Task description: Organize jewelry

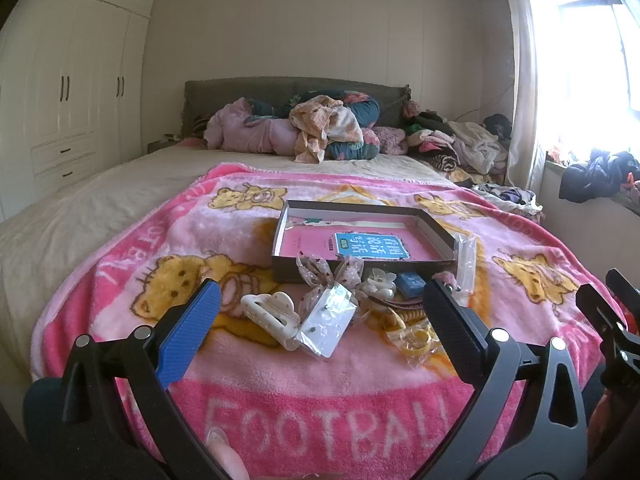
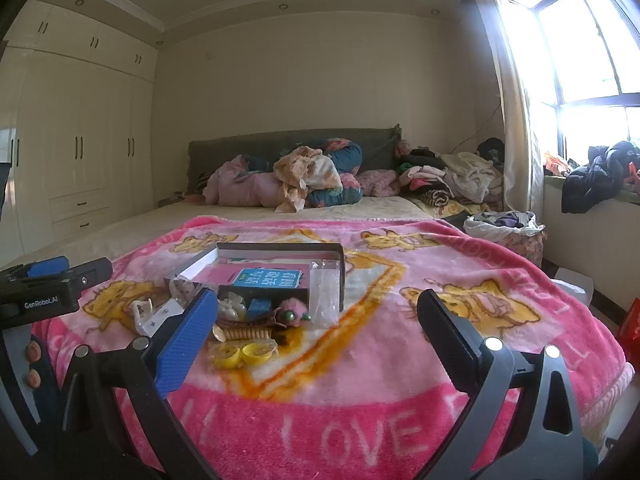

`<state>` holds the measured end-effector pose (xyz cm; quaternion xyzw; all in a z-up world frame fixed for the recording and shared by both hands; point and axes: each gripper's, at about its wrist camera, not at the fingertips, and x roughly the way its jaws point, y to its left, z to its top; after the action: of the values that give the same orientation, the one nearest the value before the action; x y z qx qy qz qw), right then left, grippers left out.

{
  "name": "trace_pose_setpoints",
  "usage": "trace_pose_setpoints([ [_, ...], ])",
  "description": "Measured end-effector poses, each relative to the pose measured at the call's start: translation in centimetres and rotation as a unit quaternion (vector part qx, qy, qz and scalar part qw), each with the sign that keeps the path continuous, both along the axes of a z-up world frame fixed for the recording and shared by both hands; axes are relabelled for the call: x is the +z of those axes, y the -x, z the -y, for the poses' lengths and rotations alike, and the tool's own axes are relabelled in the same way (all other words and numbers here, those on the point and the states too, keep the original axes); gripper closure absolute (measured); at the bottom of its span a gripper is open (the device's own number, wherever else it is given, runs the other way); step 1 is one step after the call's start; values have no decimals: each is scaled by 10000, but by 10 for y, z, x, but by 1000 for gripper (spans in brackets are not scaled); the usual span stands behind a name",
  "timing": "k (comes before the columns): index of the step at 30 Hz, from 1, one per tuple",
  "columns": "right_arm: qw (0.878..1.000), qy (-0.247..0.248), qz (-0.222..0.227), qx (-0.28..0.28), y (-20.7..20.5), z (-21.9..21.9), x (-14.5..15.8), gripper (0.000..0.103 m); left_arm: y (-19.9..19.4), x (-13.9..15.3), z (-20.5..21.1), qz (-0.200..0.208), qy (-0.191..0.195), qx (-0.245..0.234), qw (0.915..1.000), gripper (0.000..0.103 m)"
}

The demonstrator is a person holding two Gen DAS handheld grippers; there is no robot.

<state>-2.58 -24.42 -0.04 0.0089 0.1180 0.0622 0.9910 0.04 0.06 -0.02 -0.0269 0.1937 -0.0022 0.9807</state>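
Jewelry lies heaped mid-frame on my pink blanket: white claw clip leftmost, then earring card, yellow rings, all just below the open box. Both my left gripper and right gripper hang spread wide, holding nothing.

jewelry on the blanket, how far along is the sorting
Nothing looks done yet. The box holds only a pink book. Both grippers, left and right, are open and empty. Still loose in front of the box: the white hair claw, earring card, bow and yellow rings.
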Motion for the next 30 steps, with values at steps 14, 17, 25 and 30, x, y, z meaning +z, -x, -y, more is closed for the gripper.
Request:
trace_pose_setpoints([
  [14, 10000, 34, -1, -3, 2, -2, 2, 6, 0, 0, 0, -1, 12, -9, 10000, 10],
  [17, 10000, 41, 17, 0, 1, -2, 1, 6, 0, 0, 0, -8, 8, -7, 10000, 10],
  [25, 10000, 52, 18, 2, 0, -2, 1, 6, -2, 0, -4, -14, 12, -6, 10000, 10],
  [30, 10000, 53, 21, 16, 0, 1, -2, 6, -2, -4, -4, -25, 18, -5, 10000, 10],
])
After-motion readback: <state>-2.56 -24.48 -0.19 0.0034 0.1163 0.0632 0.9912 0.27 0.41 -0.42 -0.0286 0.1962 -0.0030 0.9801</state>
